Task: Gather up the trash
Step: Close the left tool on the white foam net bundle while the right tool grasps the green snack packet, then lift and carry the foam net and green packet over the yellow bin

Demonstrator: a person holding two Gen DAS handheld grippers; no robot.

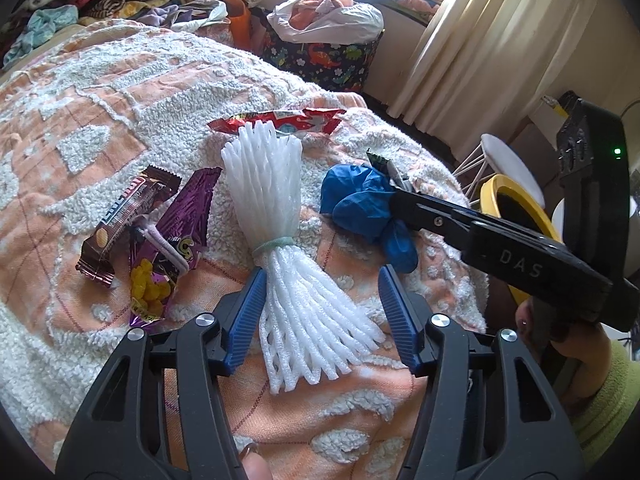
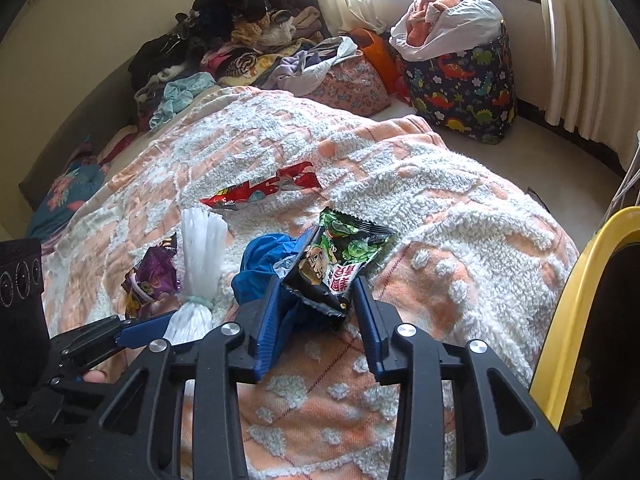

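Peach-and-white tufted bedspread [image 1: 120, 92] fills most of your view, with a yellow-rimmed bin [image 2: 576, 304] at its right edge. Your biggest piece of trash is the white foam net [image 1: 276, 208], cinched by a pale green band and fanned at both ends; your left gripper [image 1: 320, 304] straddles its near end with jaws apart, the left pad touching it. Next come the crumpled blue glove [image 1: 360, 200], the red wrapper [image 1: 280, 120] and the purple snack bag [image 1: 176, 240]. Your right gripper [image 2: 316, 308] stands parted around the small black-and-green packet [image 2: 336, 264], which lies on the glove.
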